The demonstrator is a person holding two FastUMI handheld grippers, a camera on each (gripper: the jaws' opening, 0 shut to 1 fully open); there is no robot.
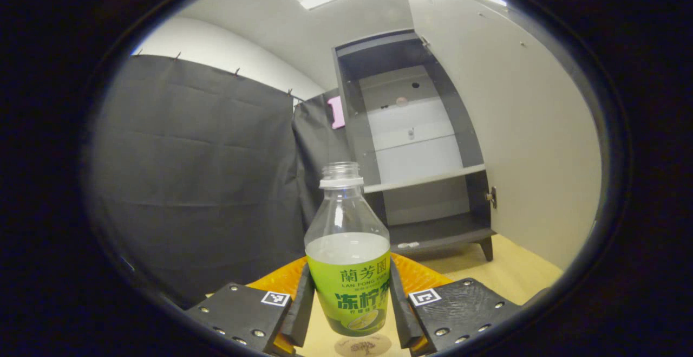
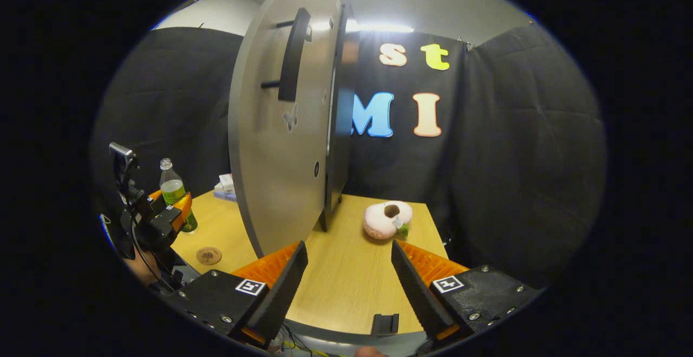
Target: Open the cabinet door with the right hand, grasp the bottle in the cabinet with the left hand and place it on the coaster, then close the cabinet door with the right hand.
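Observation:
A clear bottle [image 1: 348, 270] with a green label and pale drink stands upright between the fingers of my left gripper [image 1: 349, 292], which is shut on it at label height. A small round brown coaster [image 1: 363, 345] lies on the wooden table just under and in front of the bottle's base. Behind, the grey cabinet [image 1: 417, 183] is open, its pale door [image 1: 530, 145] swung out to the right. In the right gripper view my right gripper [image 2: 349, 248] is open over the table, holding nothing. The door [image 2: 281, 145] with its black handle [image 2: 292, 56] stands ahead to its left. Farther left are the left gripper [image 2: 178, 205], bottle [image 2: 172, 186] and coaster [image 2: 208, 255].
A pink doughnut-shaped plush toy [image 2: 387, 220] lies on the wooden table [image 2: 346, 270] right of the cabinet. A small stack of items [image 2: 224, 186] sits behind the door. Black cloth walls close in the booth. A small black block [image 2: 385, 323] sits at the table's near edge.

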